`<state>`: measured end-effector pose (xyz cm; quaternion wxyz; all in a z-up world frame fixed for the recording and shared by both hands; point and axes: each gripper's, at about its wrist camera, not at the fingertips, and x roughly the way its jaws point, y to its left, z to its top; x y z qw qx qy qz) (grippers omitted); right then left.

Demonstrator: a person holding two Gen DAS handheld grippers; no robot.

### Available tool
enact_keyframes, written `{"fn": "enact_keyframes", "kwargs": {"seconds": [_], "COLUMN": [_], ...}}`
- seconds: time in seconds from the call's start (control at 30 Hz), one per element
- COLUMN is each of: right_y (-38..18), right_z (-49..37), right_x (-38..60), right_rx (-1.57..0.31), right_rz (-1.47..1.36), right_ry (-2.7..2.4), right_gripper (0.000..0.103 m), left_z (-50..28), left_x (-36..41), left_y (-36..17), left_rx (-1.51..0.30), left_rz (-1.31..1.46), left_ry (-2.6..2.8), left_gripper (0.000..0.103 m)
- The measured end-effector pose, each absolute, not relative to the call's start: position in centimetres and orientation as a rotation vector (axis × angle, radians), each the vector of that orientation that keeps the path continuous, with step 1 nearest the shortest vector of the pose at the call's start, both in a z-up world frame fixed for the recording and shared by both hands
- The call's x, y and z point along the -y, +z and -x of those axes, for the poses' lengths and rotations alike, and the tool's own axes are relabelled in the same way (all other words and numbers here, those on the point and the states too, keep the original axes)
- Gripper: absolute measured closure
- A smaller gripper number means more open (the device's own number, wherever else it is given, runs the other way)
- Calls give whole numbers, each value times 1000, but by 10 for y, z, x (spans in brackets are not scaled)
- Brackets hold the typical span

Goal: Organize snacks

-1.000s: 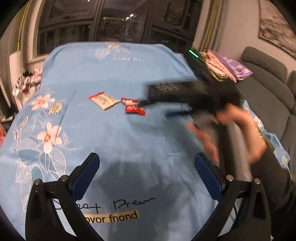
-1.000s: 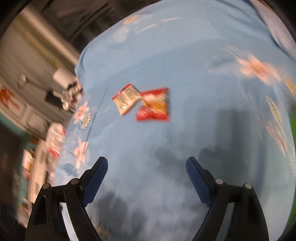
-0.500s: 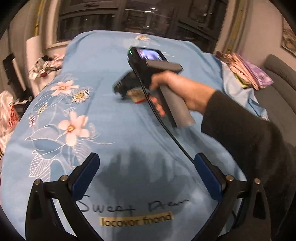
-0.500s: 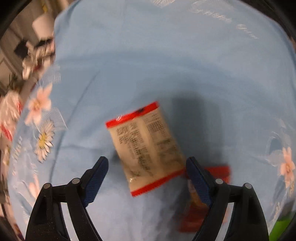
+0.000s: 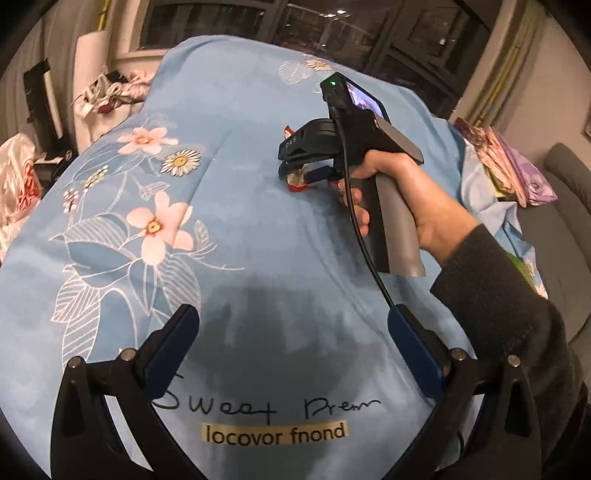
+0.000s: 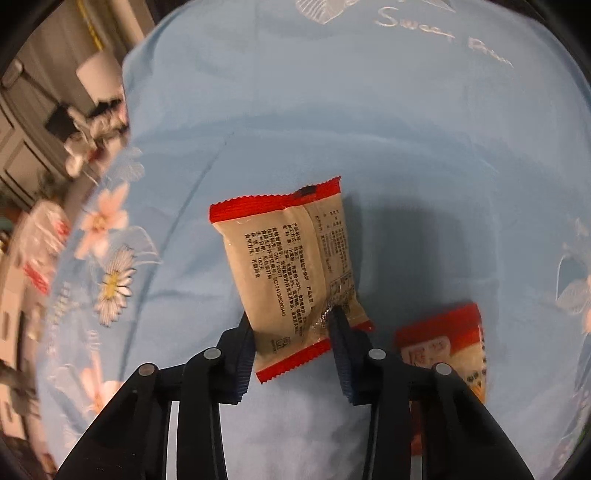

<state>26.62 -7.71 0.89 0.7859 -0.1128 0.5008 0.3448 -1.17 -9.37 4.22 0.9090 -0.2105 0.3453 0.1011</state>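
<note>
A beige snack packet (image 6: 295,273) with red ends lies on the blue flowered cloth (image 6: 369,122). My right gripper (image 6: 293,332) is closed on the packet's near end, its blue pads pinching both sides. A second red and cream snack packet (image 6: 450,343) lies just to the right, partly hidden by the gripper. In the left wrist view the right gripper (image 5: 299,170) is low over the packets (image 5: 297,181) at the cloth's middle. My left gripper (image 5: 291,332) is open and empty above the near part of the cloth.
A grey sofa (image 5: 565,206) stands to the right with folded fabrics (image 5: 506,162) at the cloth's right edge. Clutter and bags (image 5: 107,96) lie off the left edge. Dark windows (image 5: 295,22) are behind.
My right gripper has moved down onto the beige packet and closed on its near end. The left gripper has stayed open and shifted view slightly.
</note>
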Motion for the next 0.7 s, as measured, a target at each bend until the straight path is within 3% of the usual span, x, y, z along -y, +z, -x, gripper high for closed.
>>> {"fn": "enact_keyframes", "kwargs": {"seconds": [0.43,0.7], "right_y": [41,9], "right_z": [-182,-118], "right_x": [201,273], "right_rx": [-1022,-1147], "right_rz": [238,163], "right_ry": [841,927], "right_gripper": [66,66], "left_z": [9,25], "left_x": [107,96], "left_y": [32,37], "left_rx": [-751,-723], "left_rz": [379,453], "left_ry": [192,222], "left_gripper": [1,1]}}
